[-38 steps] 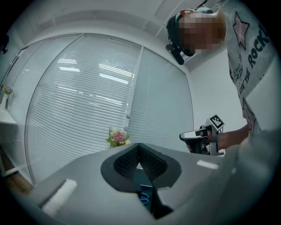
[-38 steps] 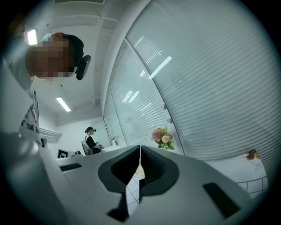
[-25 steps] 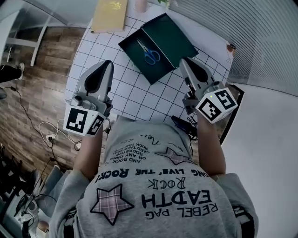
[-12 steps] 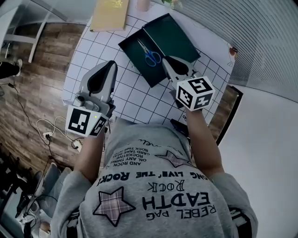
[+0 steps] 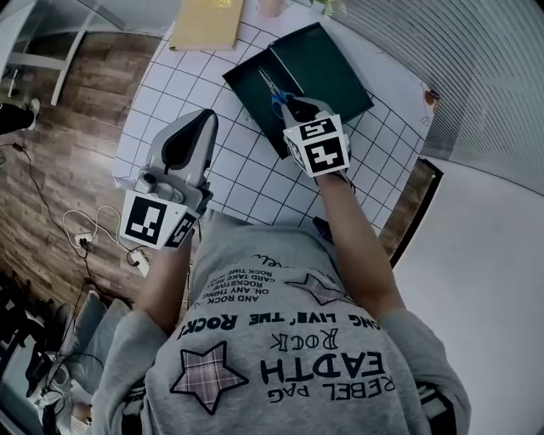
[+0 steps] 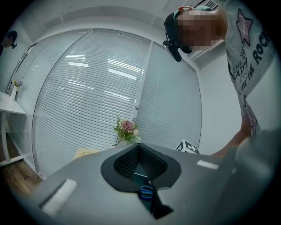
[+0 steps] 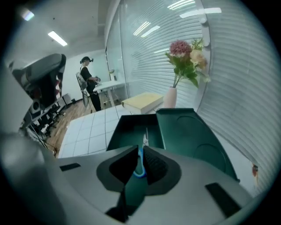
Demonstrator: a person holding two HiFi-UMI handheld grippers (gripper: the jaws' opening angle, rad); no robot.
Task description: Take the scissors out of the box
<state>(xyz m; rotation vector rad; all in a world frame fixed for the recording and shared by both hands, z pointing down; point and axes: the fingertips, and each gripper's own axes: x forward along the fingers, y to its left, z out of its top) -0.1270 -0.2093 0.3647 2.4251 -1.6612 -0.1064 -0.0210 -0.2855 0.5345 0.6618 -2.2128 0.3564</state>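
Over the box (image 5: 251,106), my right tool (image 5: 293,102) pinches the blue handle of the scissors (image 5: 274,92), which lie inside it, blades pointing away. My left tool (image 5: 204,119) hangs closed and empty above the desk (image 5: 238,170), well apart

Handles covered, far things clipped
In the head view the right gripper (image 5: 291,104) covers the handles of the scissors (image 5: 269,82), leaving only the blades and a sliver of blue. The flat yellow box (image 5: 206,21) and the vase (image 5: 270,7) run off the top edge. In the right gripper view a far-off person (image 7: 88,81) is too small to make out.
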